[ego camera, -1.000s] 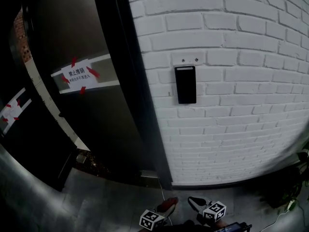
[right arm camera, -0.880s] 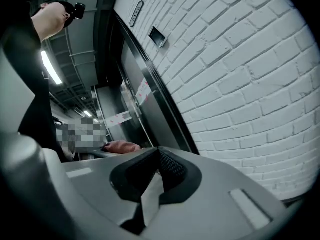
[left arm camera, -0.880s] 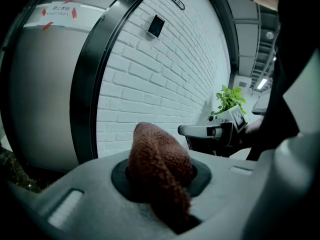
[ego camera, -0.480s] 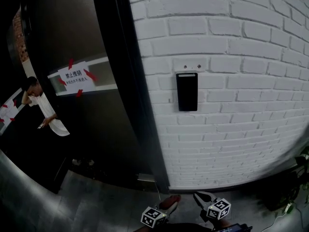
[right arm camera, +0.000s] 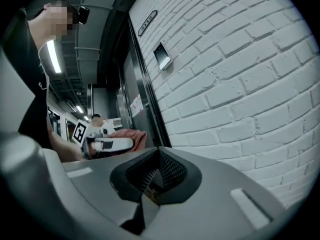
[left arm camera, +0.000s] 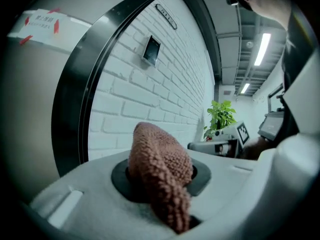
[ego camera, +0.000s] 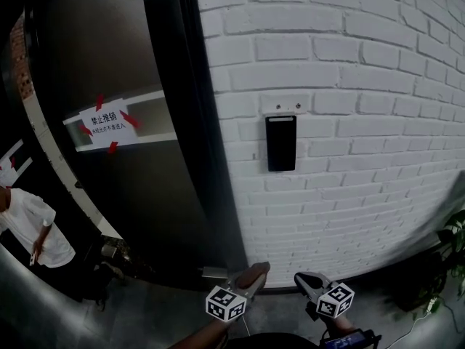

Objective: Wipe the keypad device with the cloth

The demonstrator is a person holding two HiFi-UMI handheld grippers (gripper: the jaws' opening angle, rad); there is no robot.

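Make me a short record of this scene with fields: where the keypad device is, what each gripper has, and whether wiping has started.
Keypad device: mounted on the white brick wall, right of the dark door
Left gripper: shut on the brown cloth, low, apart from the keypad device
Right gripper: shut, nothing between its jaws, low beside the left gripper
Wiping: not yet started; the cloth is clear of the wall
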